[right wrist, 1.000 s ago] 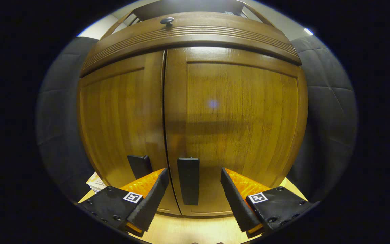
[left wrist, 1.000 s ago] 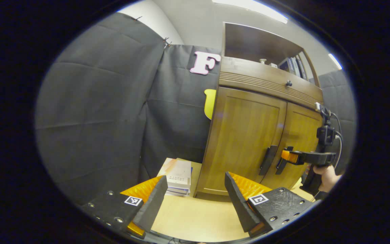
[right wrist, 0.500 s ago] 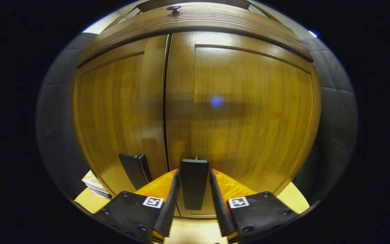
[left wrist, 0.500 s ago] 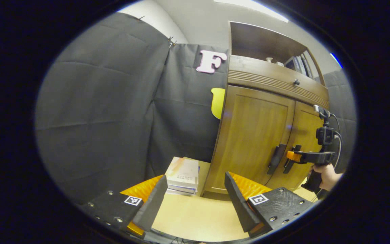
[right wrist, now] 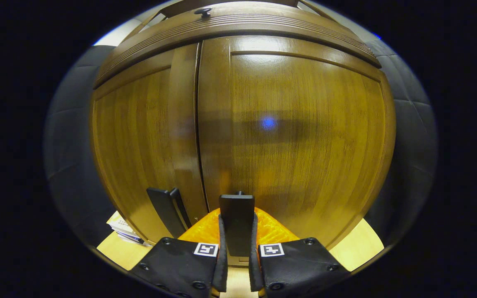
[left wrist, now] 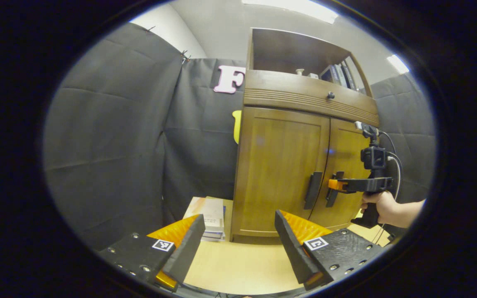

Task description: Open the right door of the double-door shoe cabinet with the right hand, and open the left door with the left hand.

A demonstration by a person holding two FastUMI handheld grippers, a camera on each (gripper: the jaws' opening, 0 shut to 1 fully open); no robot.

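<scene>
Since half a second ago the right hand-held gripper [right wrist: 237, 265] has closed in, and now both fingers [right wrist: 222, 252] pinch the dark handle [right wrist: 237, 219] of the right door [right wrist: 296, 136], at 6 o'clock in the right gripper view. That handle looks stiff and smooth, a firm place to hold; the wooden door should swing on its hinges with moderate weight. The left hand-held gripper [left wrist: 238, 244] hangs spread wide over the tabletop [left wrist: 238, 269], well apart from the left door [left wrist: 280, 165], whose handle [left wrist: 313, 190] sits at 2 o'clock. Books [left wrist: 211, 217] lie beside the cabinet [left wrist: 304, 95].
</scene>
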